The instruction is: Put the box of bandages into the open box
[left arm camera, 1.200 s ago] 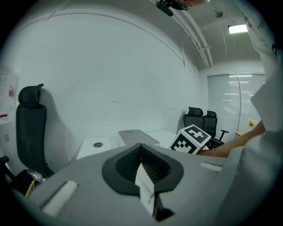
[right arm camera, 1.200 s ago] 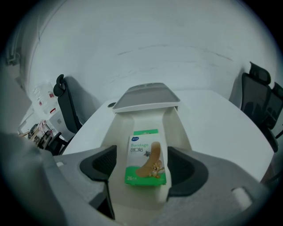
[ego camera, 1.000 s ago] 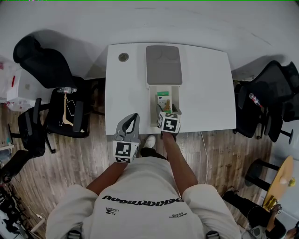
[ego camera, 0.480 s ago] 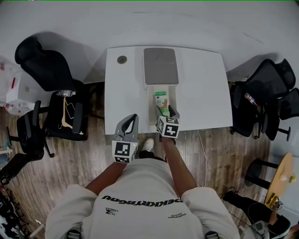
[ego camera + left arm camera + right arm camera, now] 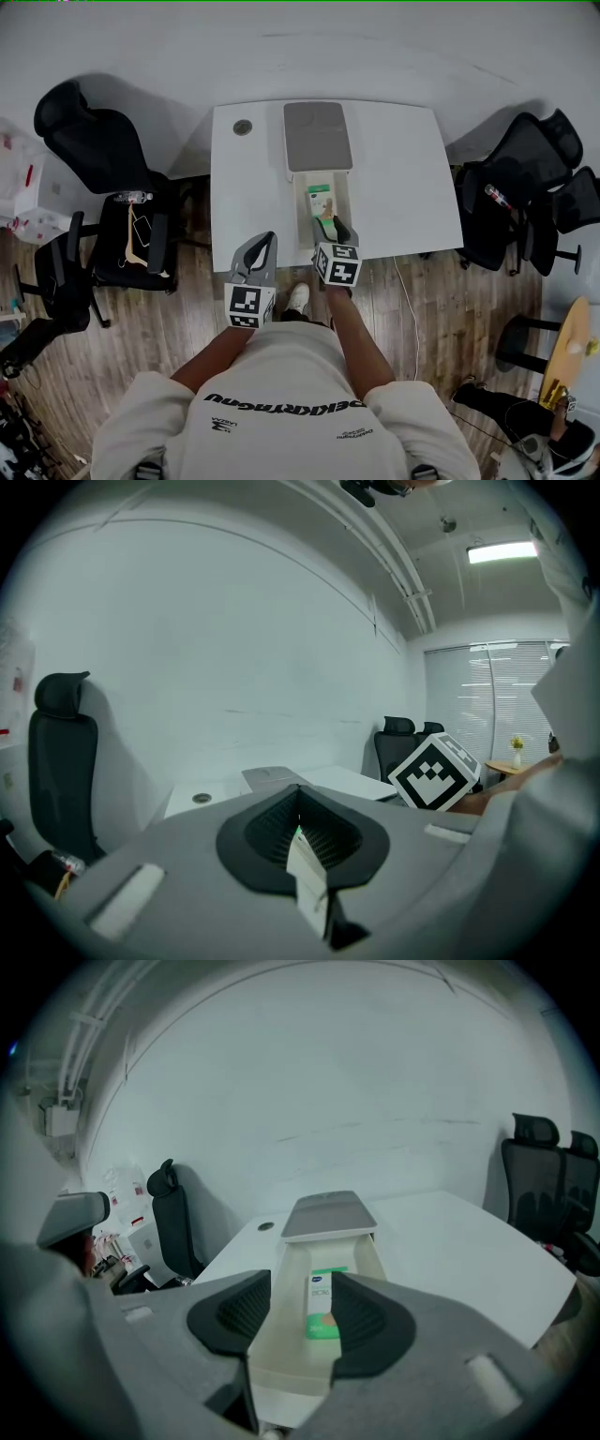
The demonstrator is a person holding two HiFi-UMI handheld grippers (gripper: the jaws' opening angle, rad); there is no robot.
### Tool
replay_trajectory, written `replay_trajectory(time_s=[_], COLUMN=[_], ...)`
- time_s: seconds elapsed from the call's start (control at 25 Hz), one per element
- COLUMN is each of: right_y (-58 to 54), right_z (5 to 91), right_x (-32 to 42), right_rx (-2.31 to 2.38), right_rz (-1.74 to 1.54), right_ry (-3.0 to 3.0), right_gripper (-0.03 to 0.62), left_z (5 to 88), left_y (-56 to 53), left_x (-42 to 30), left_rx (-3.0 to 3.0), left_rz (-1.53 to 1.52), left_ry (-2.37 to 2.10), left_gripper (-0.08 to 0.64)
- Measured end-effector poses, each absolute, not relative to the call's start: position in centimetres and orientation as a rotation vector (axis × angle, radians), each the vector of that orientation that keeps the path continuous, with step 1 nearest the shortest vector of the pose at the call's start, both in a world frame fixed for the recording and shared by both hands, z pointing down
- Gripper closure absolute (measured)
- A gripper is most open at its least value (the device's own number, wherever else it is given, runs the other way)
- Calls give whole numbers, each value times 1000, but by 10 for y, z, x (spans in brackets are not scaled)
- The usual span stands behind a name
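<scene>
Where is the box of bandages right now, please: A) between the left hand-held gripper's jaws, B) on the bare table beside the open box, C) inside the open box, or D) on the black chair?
C: the box of bandages lies flat on the bottom of the open box, between its side walls.

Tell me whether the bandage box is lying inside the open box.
Yes, the bandage box lies inside the open box, between its walls.
</scene>
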State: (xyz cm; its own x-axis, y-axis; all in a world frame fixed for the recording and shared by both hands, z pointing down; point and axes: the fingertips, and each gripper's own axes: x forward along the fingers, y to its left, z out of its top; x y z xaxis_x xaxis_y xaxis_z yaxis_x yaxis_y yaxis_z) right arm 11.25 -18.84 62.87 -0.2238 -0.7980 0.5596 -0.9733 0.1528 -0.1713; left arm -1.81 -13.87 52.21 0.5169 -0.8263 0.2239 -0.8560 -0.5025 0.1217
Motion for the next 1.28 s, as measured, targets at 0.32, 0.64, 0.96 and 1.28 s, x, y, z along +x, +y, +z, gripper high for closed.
replay_trajectory(time_s=[0.32, 0.64, 0.96, 1.28], right_y=[-169, -153, -145, -136], right_z=[604, 583, 560, 555], right_x=[104, 101, 104, 100], right_rx=[1712, 1762, 1812, 1796], right_rz=[650, 600, 538, 485], right_ry=[-2160, -2187, -2231, -2271], right_gripper=[474, 532, 598, 598], left_z=[514, 506, 501, 501], left_y=[-126, -119, -117, -118], left_x=[-18, -13, -8, -10], left_rx=[2567, 2610, 2638, 2649], left_rz=[177, 163, 156, 165], left_ry=[-1399, -1359, -1331, -1334], left_gripper=[560, 560, 560, 560])
